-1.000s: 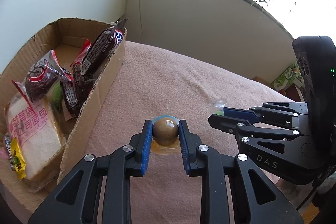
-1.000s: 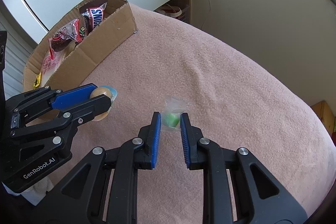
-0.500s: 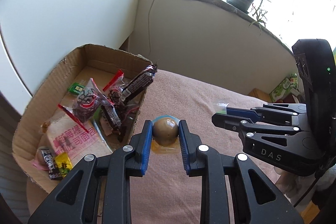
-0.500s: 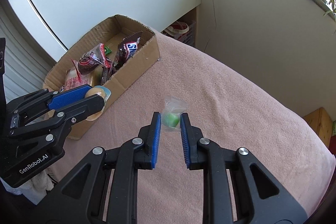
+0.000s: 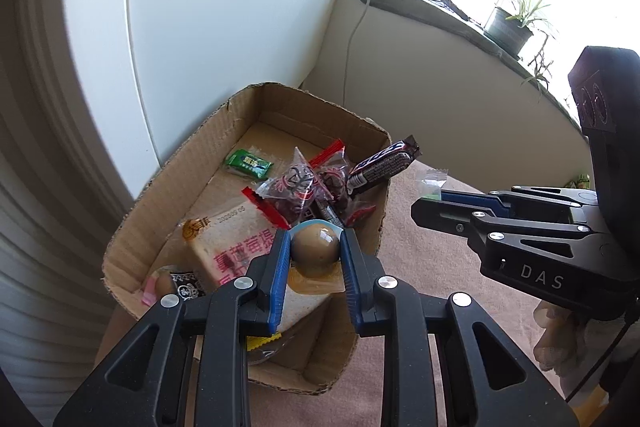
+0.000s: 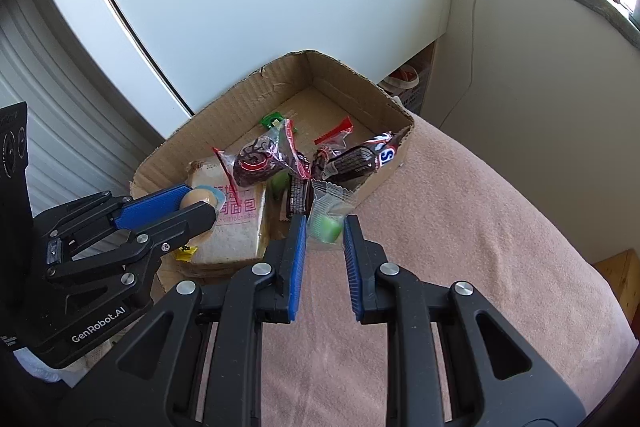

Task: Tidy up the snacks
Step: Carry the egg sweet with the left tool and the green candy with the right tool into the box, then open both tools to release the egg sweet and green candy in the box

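Left hand-held gripper [image 5: 315, 254]: jaws nearly closed and pinching a brown, glossy, egg-shaped snack [image 5: 315, 245] in clear wrap, pads pressing on both its sides. It is hanging over the near half of the cardboard box [image 5: 256, 107], above the packaged toast bread [image 5: 236, 239].

Right hand-held gripper [image 6: 325, 229]: jaws drawn in as far as they go and clamping a small green sweet in a clear wrapper [image 6: 327, 223]. It is hovering at the box's near corner, roughly above the wall where the box meets the pink blanket [image 6: 480, 247]; whether the sweet is fully inside the rim line cannot be told.

Box contents, nearer to farther: a small black-and-white packet [image 5: 185, 285] and a yellow packet by the bread, two red-trimmed bags of dark fruit [image 6: 260, 155], a chocolate bar [image 5: 382, 165] leaning on the right wall, a green gum packet [image 5: 248, 163] on the bare floor toward the far end. Beyond: white panel, windowsill with a potted plant [image 5: 510, 27].

Step in hand, as I am reading it: both snacks are being carried to the box, the drop-off not yet made.

Next move is calling for the left jaws to open over the bread so the egg is landing softly, and for the right gripper to be clear inside the wall before it lets go; otherwise the light sweet is risking a fall onto the blanket.
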Available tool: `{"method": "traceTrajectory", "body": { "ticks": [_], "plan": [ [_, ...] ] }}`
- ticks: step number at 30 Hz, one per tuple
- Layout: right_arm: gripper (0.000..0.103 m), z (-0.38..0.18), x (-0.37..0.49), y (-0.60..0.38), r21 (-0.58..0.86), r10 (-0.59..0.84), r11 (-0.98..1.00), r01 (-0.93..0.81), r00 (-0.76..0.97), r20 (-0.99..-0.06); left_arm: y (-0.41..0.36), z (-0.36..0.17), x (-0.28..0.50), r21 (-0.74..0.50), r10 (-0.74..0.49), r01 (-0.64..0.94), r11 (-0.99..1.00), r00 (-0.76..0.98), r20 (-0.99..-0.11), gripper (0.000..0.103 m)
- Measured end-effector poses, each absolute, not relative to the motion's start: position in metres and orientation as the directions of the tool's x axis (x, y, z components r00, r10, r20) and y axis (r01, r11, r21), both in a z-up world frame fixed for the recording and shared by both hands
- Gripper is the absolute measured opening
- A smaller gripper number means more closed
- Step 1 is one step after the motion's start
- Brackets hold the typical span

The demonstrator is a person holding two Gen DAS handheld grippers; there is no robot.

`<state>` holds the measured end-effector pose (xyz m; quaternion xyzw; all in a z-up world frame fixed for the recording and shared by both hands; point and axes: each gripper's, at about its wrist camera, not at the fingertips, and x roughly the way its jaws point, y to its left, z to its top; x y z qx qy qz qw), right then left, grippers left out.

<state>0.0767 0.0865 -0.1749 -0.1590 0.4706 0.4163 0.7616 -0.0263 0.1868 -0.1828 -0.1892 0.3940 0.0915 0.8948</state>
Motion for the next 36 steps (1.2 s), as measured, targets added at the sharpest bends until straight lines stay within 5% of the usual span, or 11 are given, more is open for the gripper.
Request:
{"method": "traceTrajectory", "body": {
  "ticks": [16, 20, 21, 28, 36],
  "plan": [
    [0.02, -0.167, 0.066, 0.123, 0.158, 0.506, 0.554, -0.818, 0.179, -0.844, 0.206, -0.174, -0.042, -0.254, 0.06, -0.357, 0.899, 0.675, -0.736, 0.025],
    [0.044, -0.164, 0.065, 0.124, 0.146, 0.508, 0.551, -0.822, 0.192, -0.84, 0.208, -0.173, -0.043, -0.236, 0.078, -0.364, 0.901, 0.672, -0.737, 0.034],
    [0.046, -0.163, 0.065, 0.124, 0.141, 0.507, 0.553, -0.821, 0.198, -0.839, 0.209, -0.172, -0.043, -0.233, 0.085, -0.369, 0.9, 0.673, -0.735, 0.04],
    [0.048, -0.157, 0.066, 0.116, 0.148, 0.513, 0.573, -0.806, 0.212, -0.832, 0.211, -0.166, -0.05, -0.231, 0.099, -0.383, 0.895, 0.674, -0.732, 0.041],
    [0.064, -0.145, 0.056, 0.098, 0.155, 0.527, 0.588, -0.794, 0.231, -0.818, 0.205, -0.156, -0.064, -0.214, 0.116, -0.395, 0.894, 0.663, -0.739, 0.058]
  ]
}}
